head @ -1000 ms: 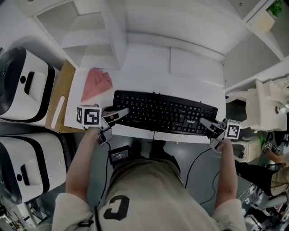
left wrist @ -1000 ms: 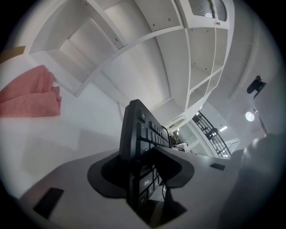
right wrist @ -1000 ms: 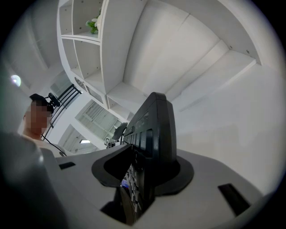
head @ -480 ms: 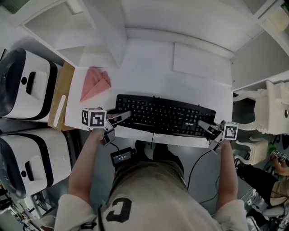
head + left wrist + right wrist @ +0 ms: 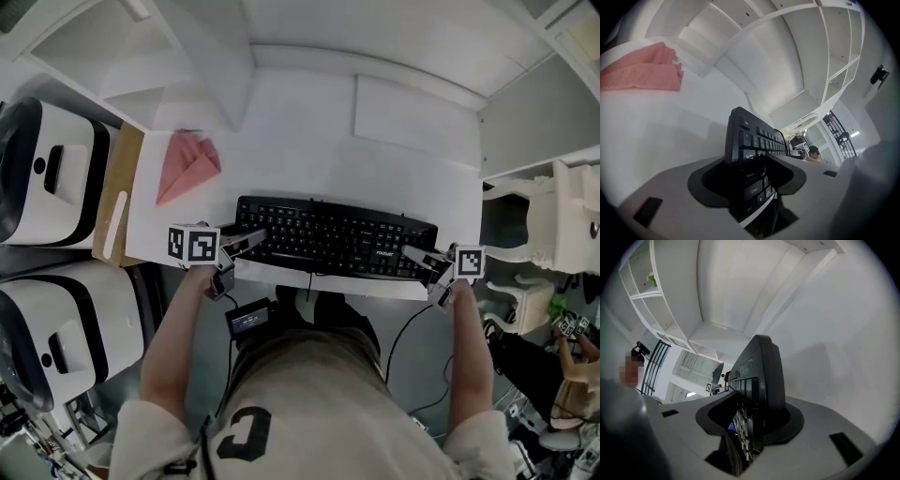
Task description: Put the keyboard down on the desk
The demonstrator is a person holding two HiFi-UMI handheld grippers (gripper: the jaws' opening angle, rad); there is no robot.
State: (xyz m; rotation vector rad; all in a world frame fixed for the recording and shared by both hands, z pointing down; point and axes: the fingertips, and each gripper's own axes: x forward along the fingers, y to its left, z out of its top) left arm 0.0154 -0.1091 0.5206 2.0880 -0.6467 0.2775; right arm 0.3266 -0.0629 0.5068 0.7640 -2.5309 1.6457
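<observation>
Keyboard (image 5: pixel 333 239) lies along the near edge of the table (image 5: pixel 309 169), apparently resting there, with one end between each of your tongs. The left tongs (image 5: pixel 246 242) have just been opening and stand loose around the left end, while the right tongs (image 5: pixel 420 258) are clamped on the right end. With one end free, a lift or twist from your right hand could swing it off that edge. Withdraw the left tongs crookedly and a jaw may catch keys. The cable (image 5: pixel 310 284) hanging in front adds pull.

You have a white desk (image 5: pixel 319 169) with a black keyboard (image 5: pixel 333 239) along its lower edge and a pink cloth (image 5: pixel 186 164) upper left.
</observation>
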